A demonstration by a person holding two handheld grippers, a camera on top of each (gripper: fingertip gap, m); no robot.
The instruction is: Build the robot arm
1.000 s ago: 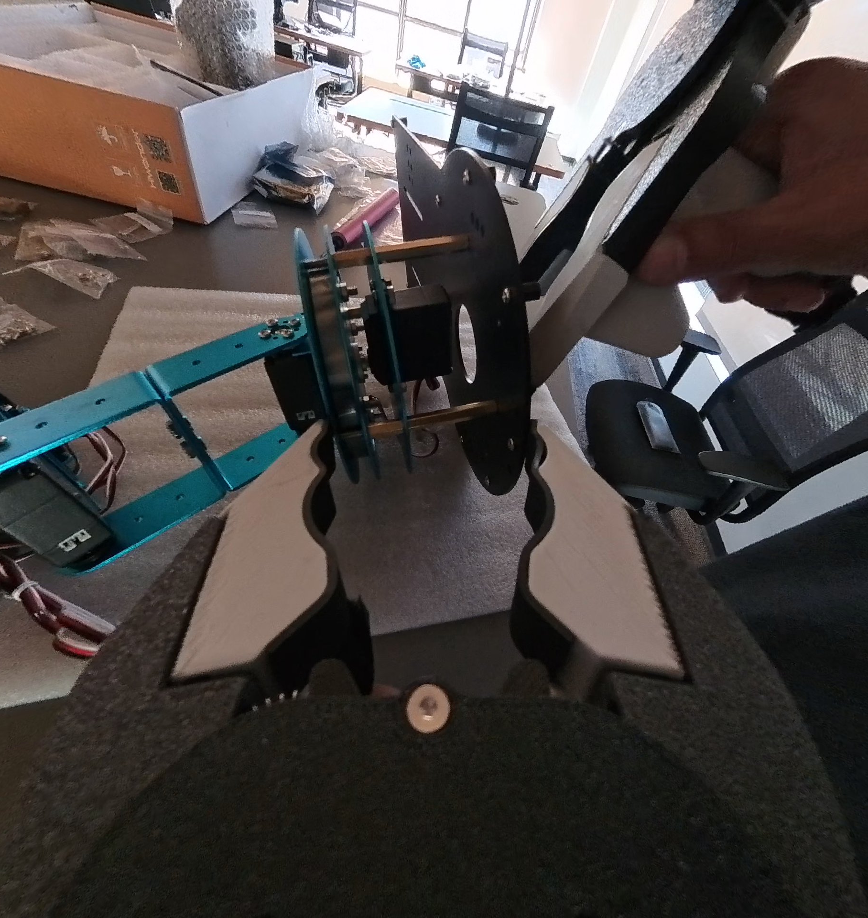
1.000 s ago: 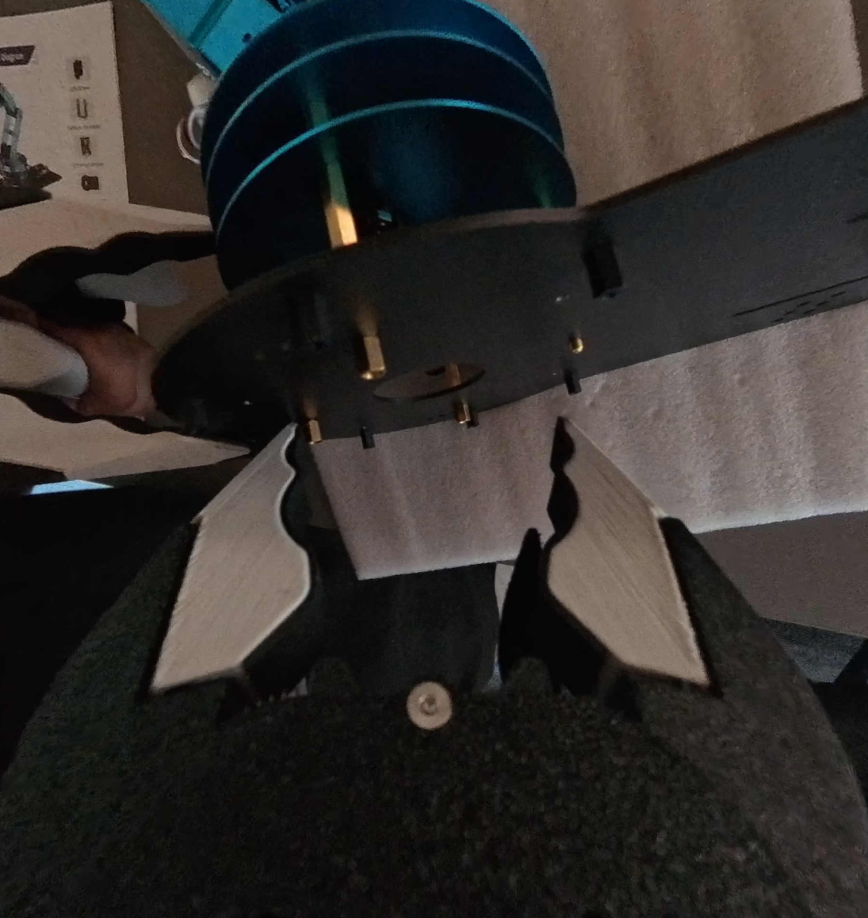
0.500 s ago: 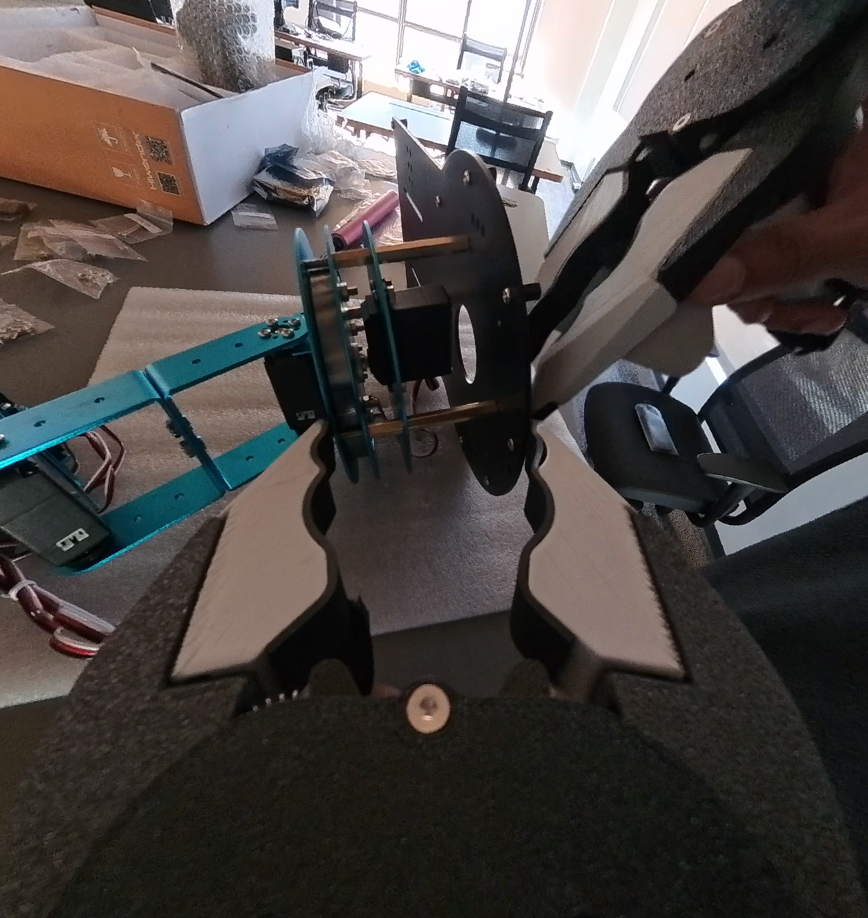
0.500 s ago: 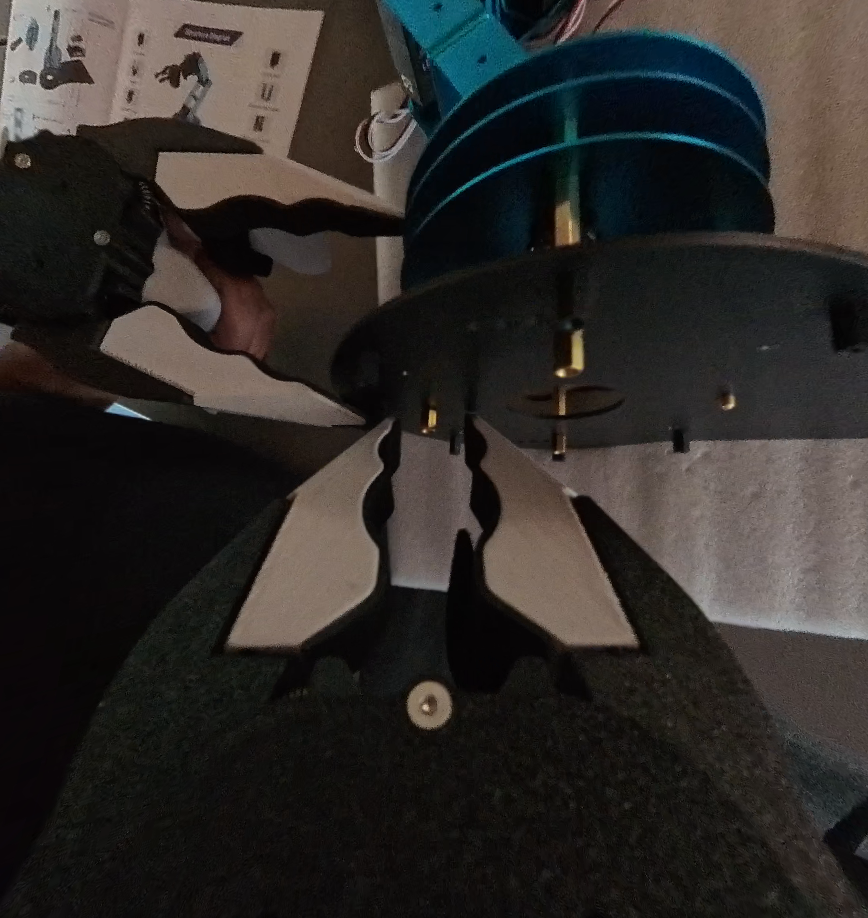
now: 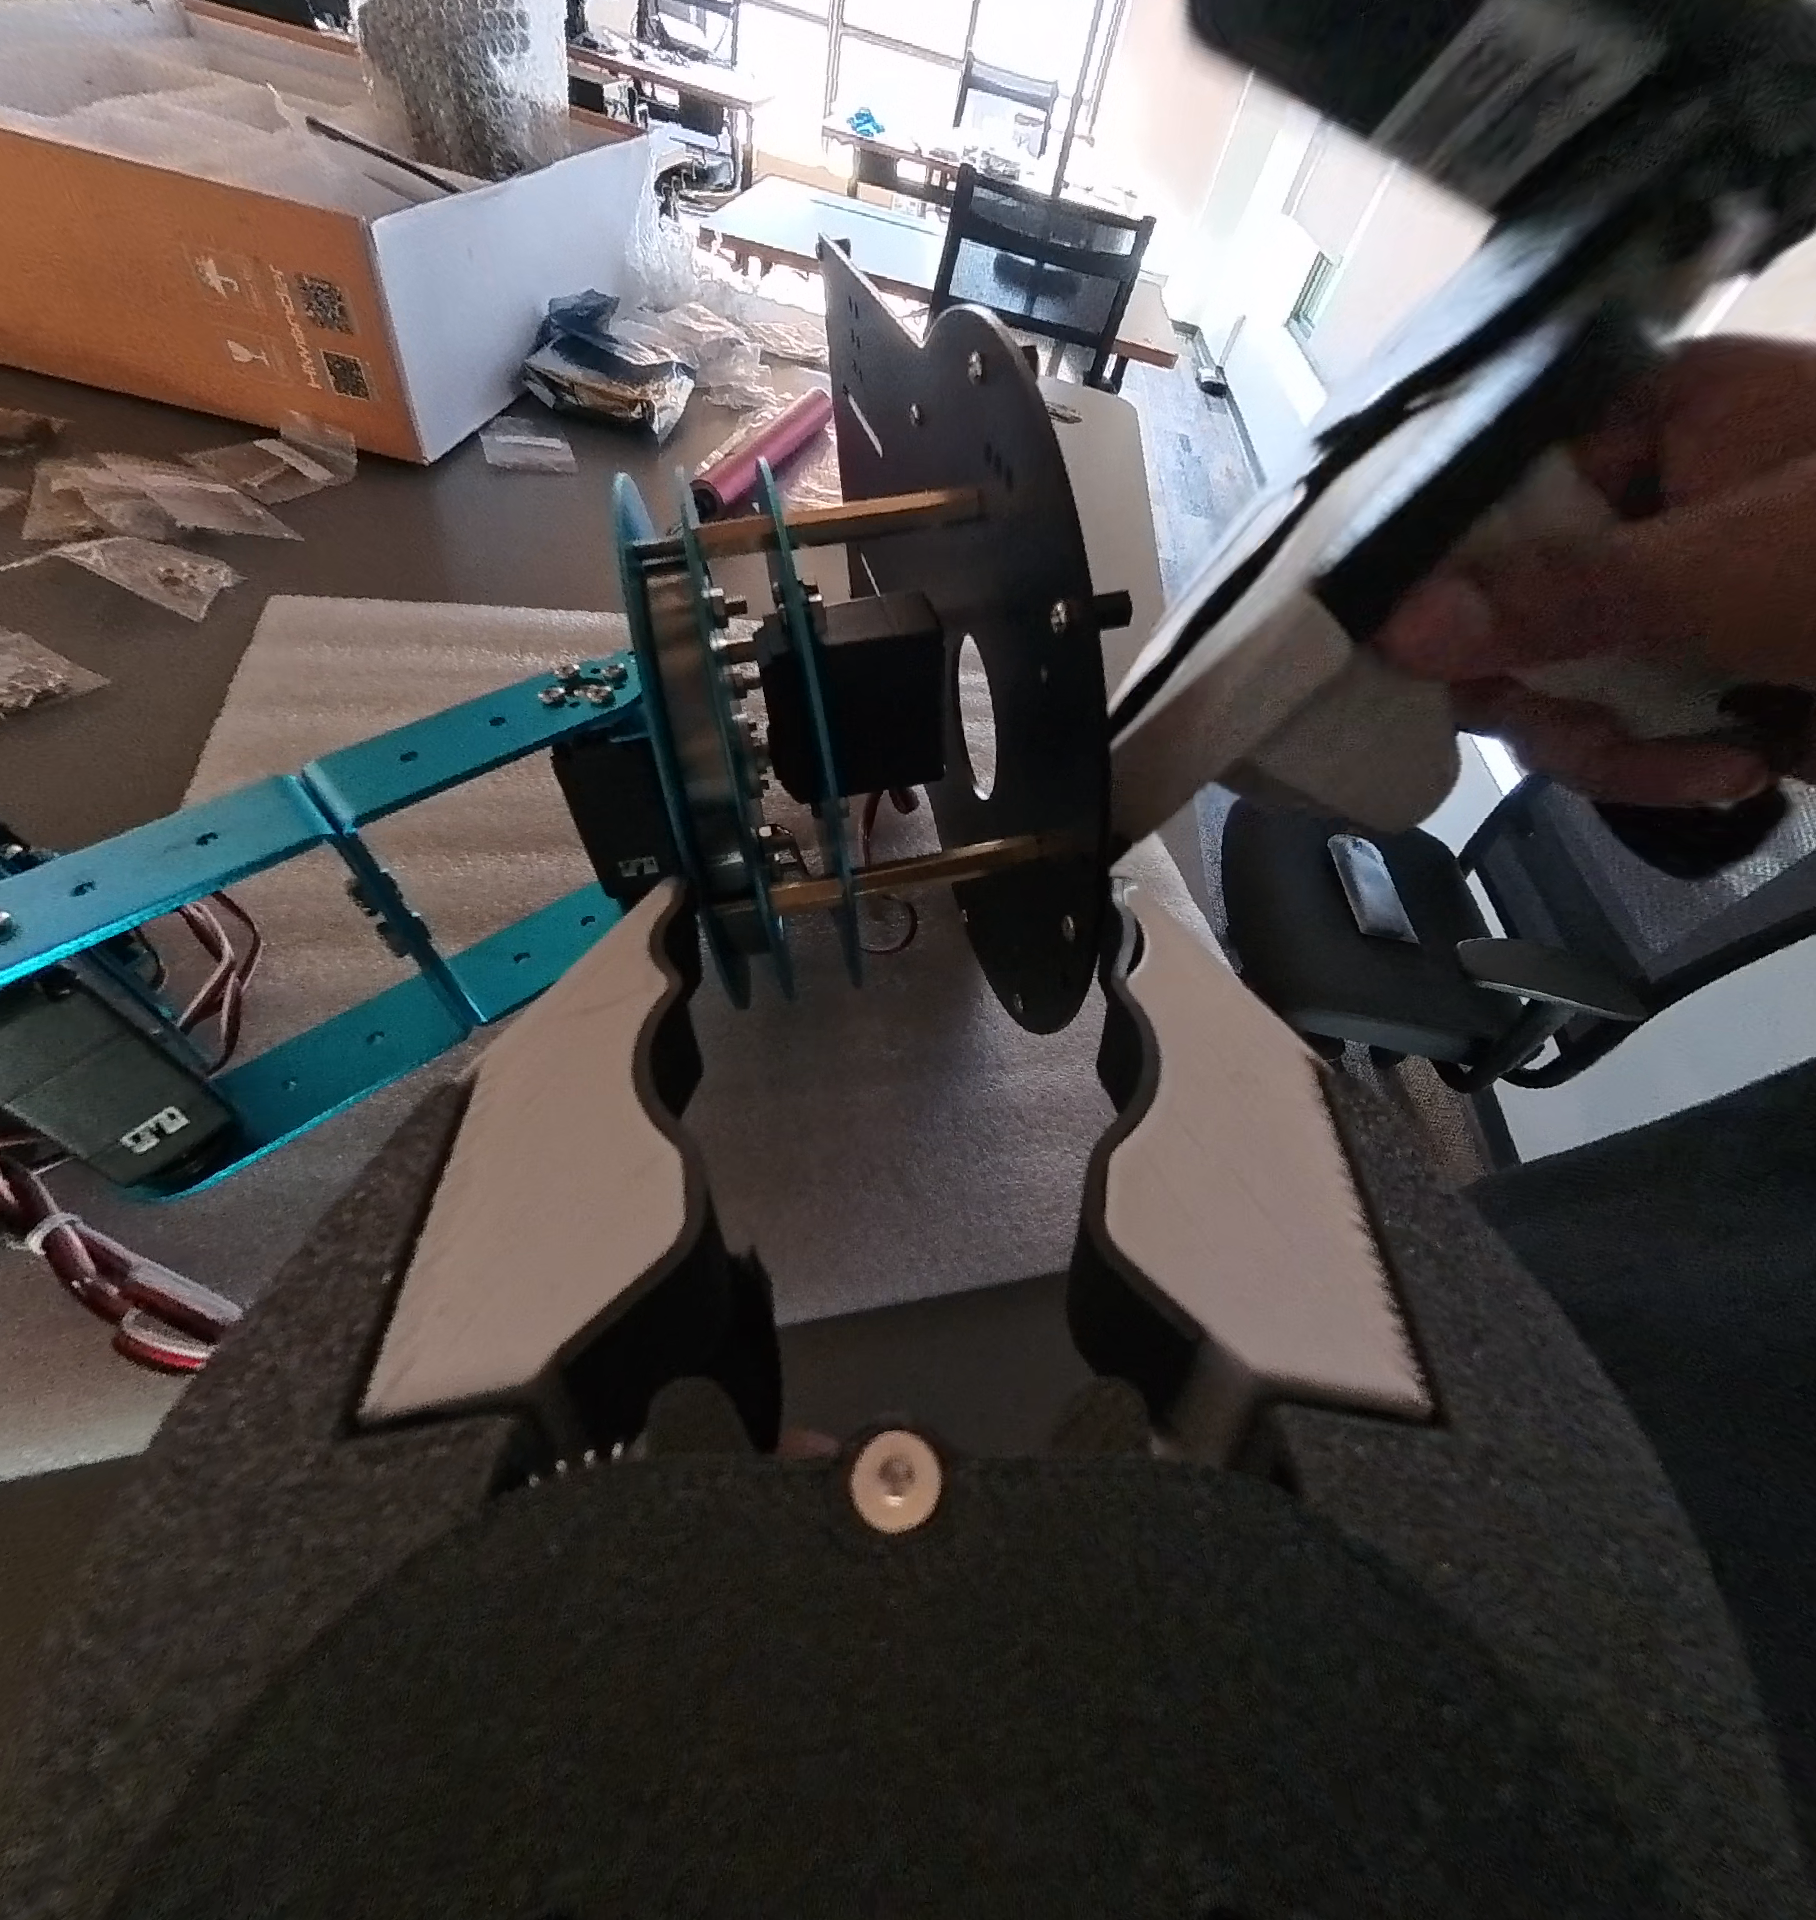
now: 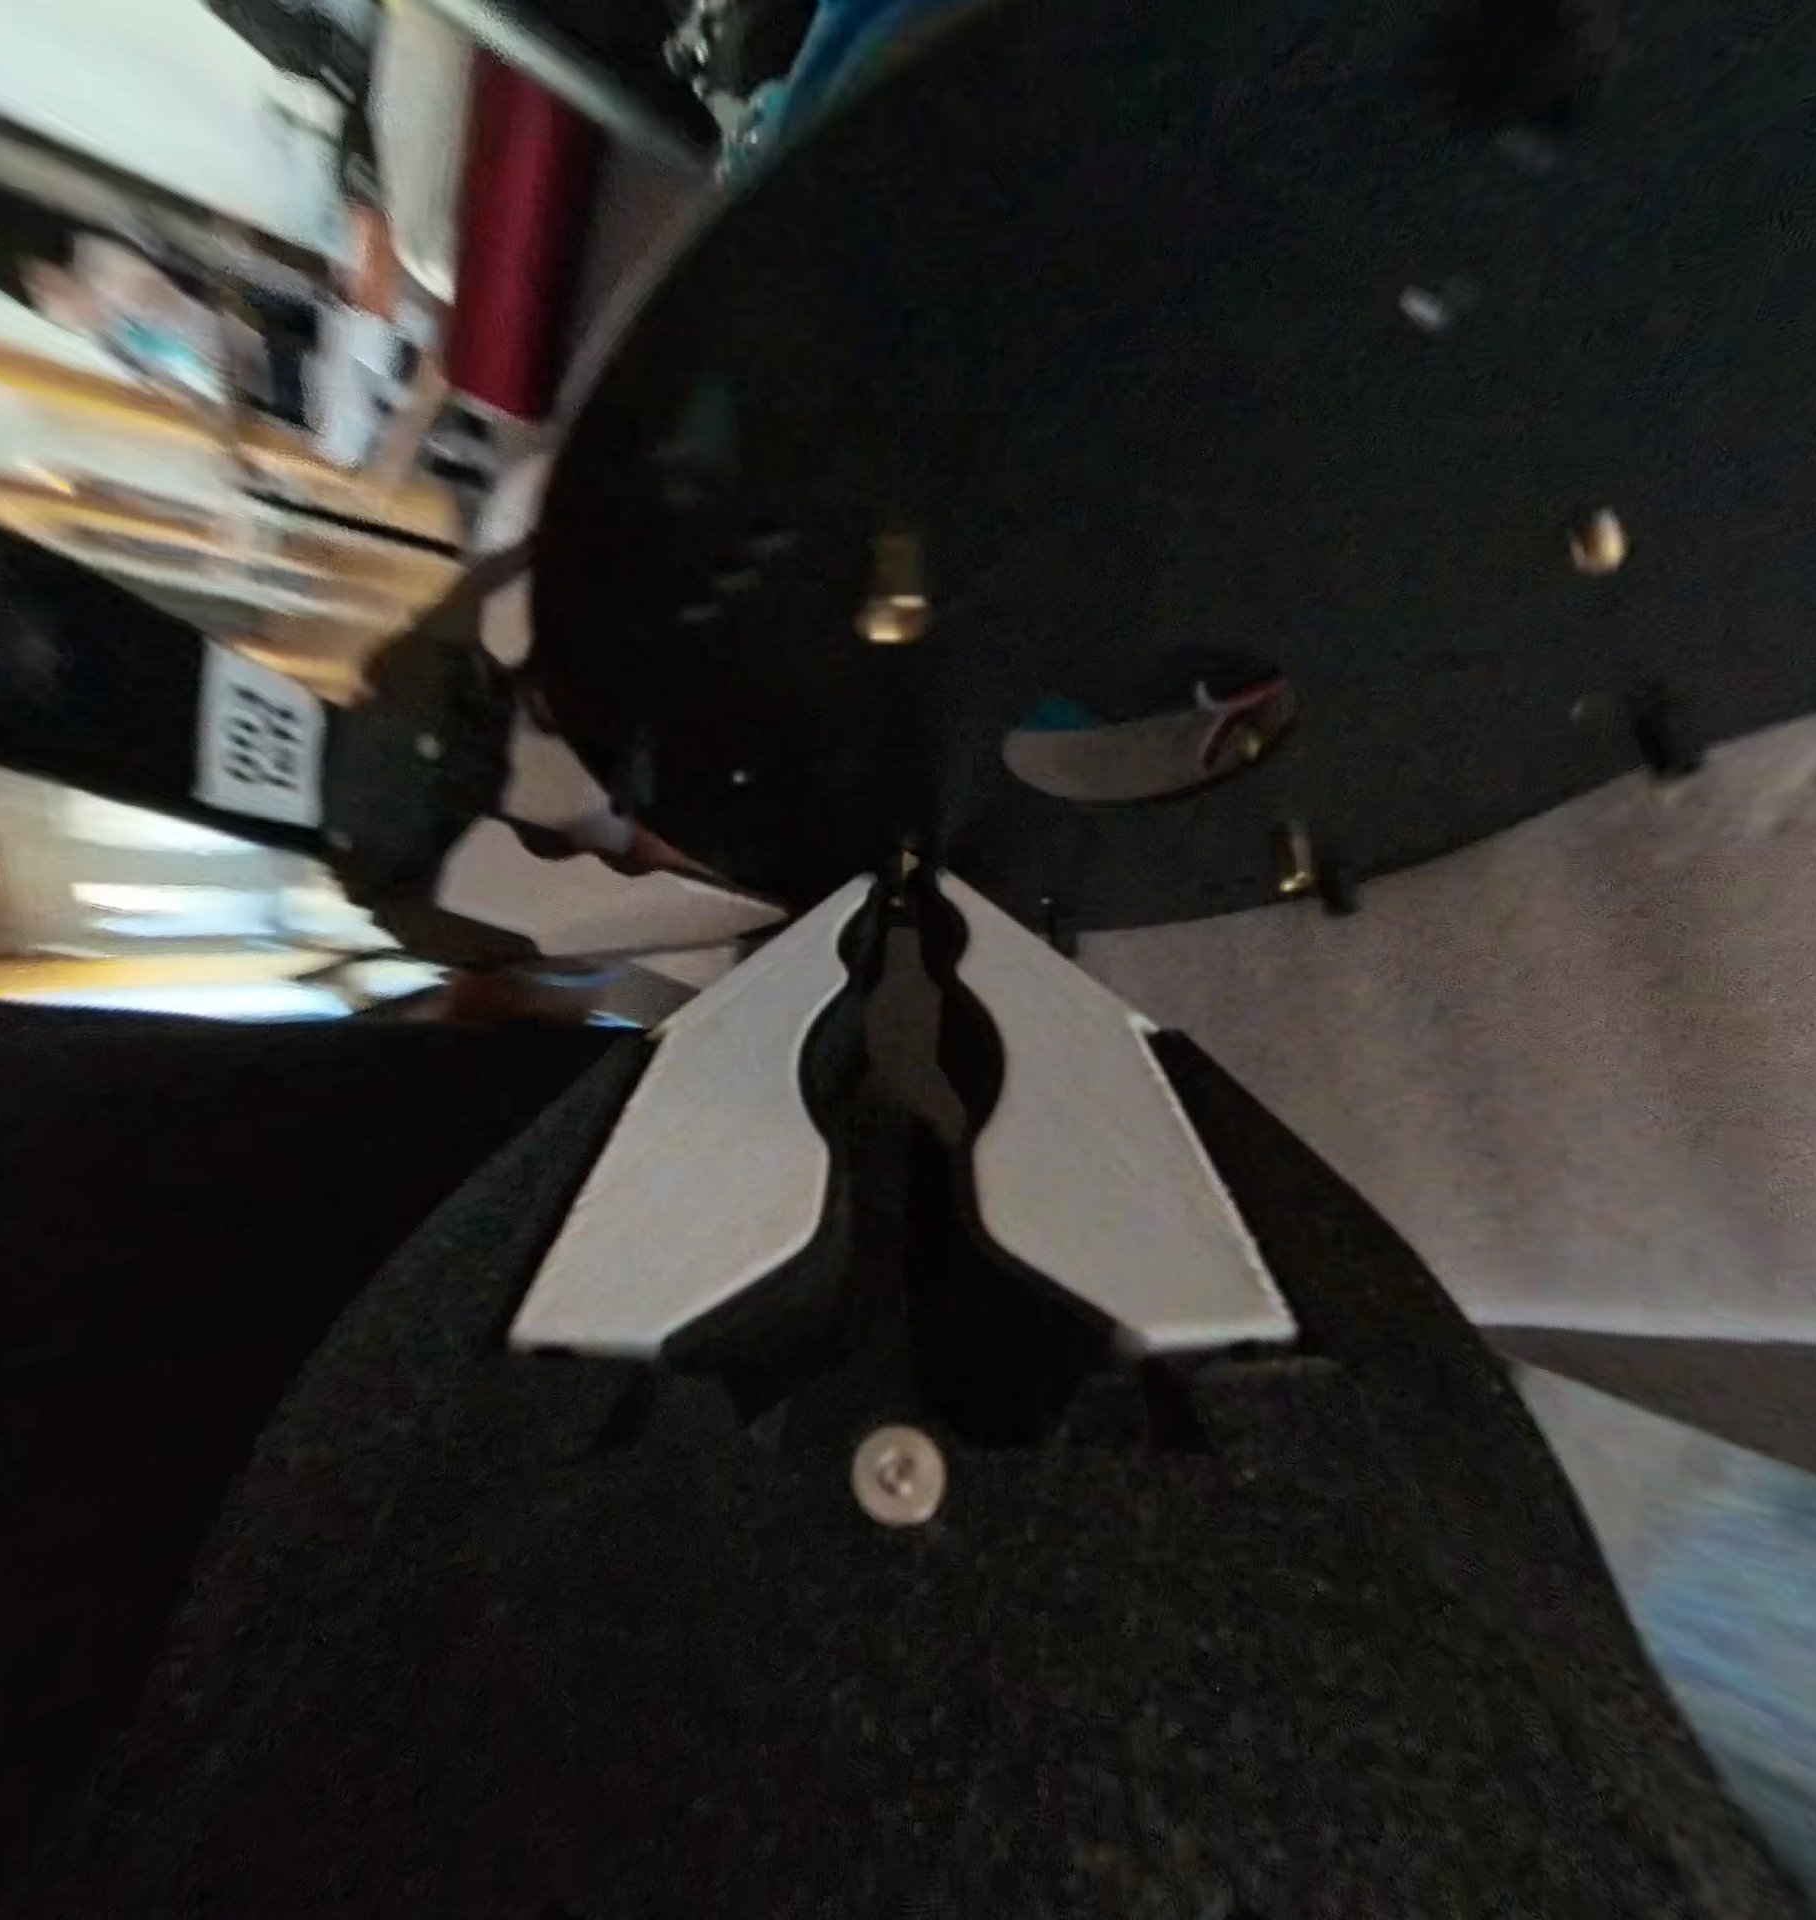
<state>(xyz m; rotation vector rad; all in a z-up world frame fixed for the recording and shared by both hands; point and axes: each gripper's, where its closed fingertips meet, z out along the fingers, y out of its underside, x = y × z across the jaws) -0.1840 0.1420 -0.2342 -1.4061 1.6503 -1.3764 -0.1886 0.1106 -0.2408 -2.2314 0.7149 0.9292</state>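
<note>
at the black round base plate (image 5: 1008, 665) of the blue metal arm assembly (image 5: 291, 831) on white foam sheet (image 5: 384, 665) — left gripper (image 5: 893, 914) still straddles it, jaws apart; right gripper (image 6: 909, 883) has narrowed — jaws now nearly together at a small stud on the plate's rim, grip uncertain.

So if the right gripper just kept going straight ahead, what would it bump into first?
Most likely the black plate. The right gripper has its tips nearly together, right at the plate's lower rim and a small post there. The picture is blurred, so I cannot tell whether they already touch.
</note>
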